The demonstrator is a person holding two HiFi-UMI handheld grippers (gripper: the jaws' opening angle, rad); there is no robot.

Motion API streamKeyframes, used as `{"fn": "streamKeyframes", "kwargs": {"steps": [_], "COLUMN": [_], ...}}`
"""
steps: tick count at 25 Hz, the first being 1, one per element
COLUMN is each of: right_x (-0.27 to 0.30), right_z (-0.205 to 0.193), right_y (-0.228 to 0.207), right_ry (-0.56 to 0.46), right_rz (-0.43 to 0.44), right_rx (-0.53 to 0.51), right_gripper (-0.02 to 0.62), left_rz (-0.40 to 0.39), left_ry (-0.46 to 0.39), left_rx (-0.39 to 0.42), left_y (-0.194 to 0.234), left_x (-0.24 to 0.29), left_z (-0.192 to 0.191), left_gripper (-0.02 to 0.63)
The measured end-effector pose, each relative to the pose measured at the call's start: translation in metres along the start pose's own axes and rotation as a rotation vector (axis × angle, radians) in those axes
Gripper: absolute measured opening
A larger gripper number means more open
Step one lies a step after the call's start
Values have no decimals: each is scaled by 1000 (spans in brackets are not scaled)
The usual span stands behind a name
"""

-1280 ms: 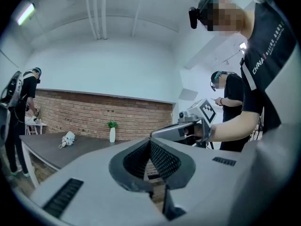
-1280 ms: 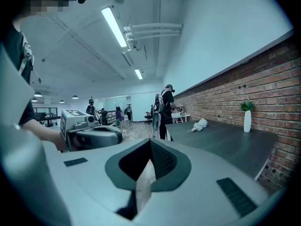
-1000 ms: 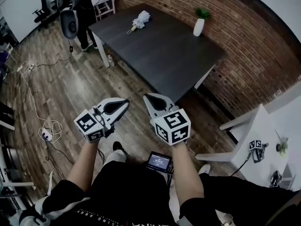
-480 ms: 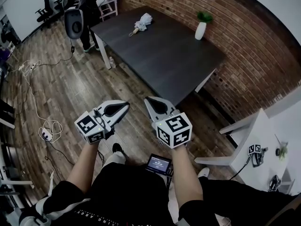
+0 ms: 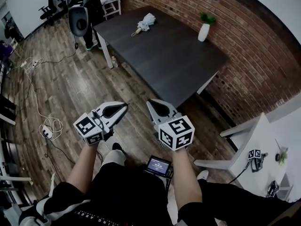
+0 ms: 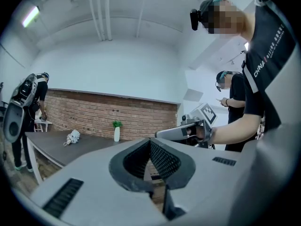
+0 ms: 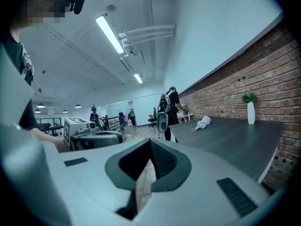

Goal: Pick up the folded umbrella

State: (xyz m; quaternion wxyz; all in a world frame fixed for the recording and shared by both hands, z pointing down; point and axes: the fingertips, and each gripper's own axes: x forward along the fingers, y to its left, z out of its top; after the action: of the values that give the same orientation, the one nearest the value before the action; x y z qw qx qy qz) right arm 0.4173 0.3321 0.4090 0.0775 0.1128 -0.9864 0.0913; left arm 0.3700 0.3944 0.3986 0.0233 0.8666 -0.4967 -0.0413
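Plank wooden floor (image 5: 70, 84) fills the left side, with white cables (image 5: 49, 126) trailing over it. A person in dark clothes (image 5: 89, 4) stands at the far-left corner of the dark rectangular table (image 5: 169, 60). The white folded umbrella (image 5: 145, 21) lies near that far end, its handle seemingly pointing to the table's left edge. A white vase with a green plant (image 5: 203, 31) stands farther right, near the red brick wall (image 5: 249, 55). Low in the head view, well apart from the umbrella, the left gripper (image 5: 124, 105) has its jaws closed together and empty. So does the right gripper (image 5: 150, 102) just beside it. Compared with a second ago, the table and umbrella sit slightly further right in the view, while both grippers have scarcely shifted.
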Motion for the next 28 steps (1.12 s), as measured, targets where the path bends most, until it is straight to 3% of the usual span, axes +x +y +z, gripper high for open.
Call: {"fn": "streamKeyframes", "kwargs": {"steps": [7, 13, 28], "right_x": [19, 58, 239], "right_z": [-7, -6, 53], "right_y": [-15, -46, -120], "right_ry": [1, 31, 34], "right_rz": [-3, -34, -132], "right_rx": [38, 41, 70], "right_gripper": [9, 9, 9], "left_rz": [83, 118, 58], "left_ry": [19, 5, 10], "left_rx": [-13, -33, -39], "left_y": [40, 103, 296], "left_x": [-13, -6, 7], "left_z": [-13, -18, 2], "left_gripper": [2, 2, 2]}}
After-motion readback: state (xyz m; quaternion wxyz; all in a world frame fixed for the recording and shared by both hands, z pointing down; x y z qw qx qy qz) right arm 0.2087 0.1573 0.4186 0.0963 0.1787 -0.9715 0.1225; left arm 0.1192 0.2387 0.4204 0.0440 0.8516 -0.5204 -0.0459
